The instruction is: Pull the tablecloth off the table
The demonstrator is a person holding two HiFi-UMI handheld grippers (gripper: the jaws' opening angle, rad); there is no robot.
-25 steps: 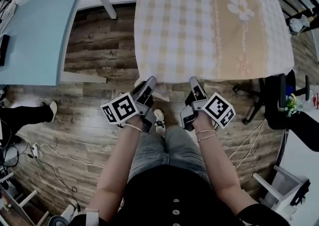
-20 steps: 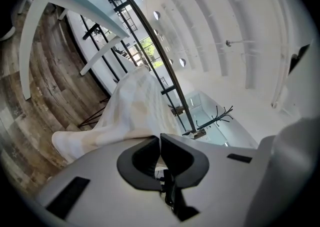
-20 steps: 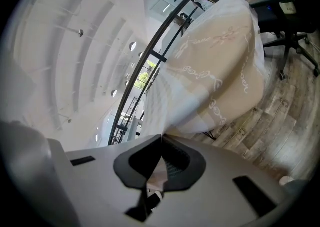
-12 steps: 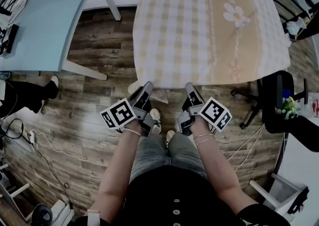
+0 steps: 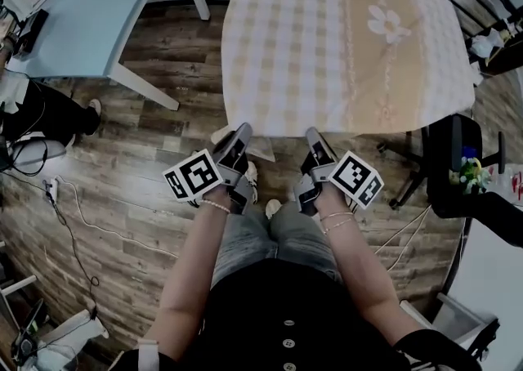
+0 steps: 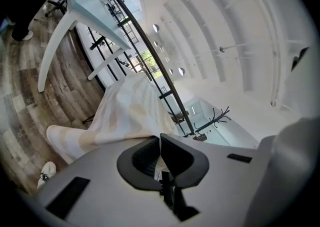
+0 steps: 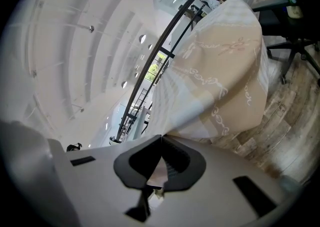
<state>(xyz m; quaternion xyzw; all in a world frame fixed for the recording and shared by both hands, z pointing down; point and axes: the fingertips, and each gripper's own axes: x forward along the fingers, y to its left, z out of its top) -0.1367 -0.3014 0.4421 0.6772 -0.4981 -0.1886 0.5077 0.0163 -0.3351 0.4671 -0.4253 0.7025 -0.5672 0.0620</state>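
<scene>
Wood-plank floor (image 5: 163,91), brown and grey, seen from above; a loose cable (image 5: 82,230) lies on it at the left.

Item 1: tablecloth (image 5: 343,42). Beige and white check, with a paler band carrying a white flower print. It lies spread over the table, covering the top completely, and its near hem hangs toward the person. In the left gripper view the tablecloth (image 6: 125,106) rises from the jaw tips in a taut fold. In the right gripper view the tablecloth (image 7: 220,71) runs up and away from the tips the same way.

Item 2: left gripper (image 5: 243,128). It sits at the near hem, left of centre. Its jaws are pressed together on the cloth edge (image 6: 160,136). A marker cube (image 5: 194,177) sits behind them.

Item 3: right gripper (image 5: 313,131). It sits at the same hem, just right of its partner. Its jaws are likewise clamped on the cloth (image 7: 161,137). A marker cube (image 5: 357,179) sits behind them.

Item 4: person in jeans (image 5: 278,243), standing at the near hem with both forearms extended.

Item 5: light-blue table (image 5: 90,18), upper left, well apart from the covered one.

Item 6: black office chair (image 5: 453,165), just beside the cloth's right corner.
</scene>
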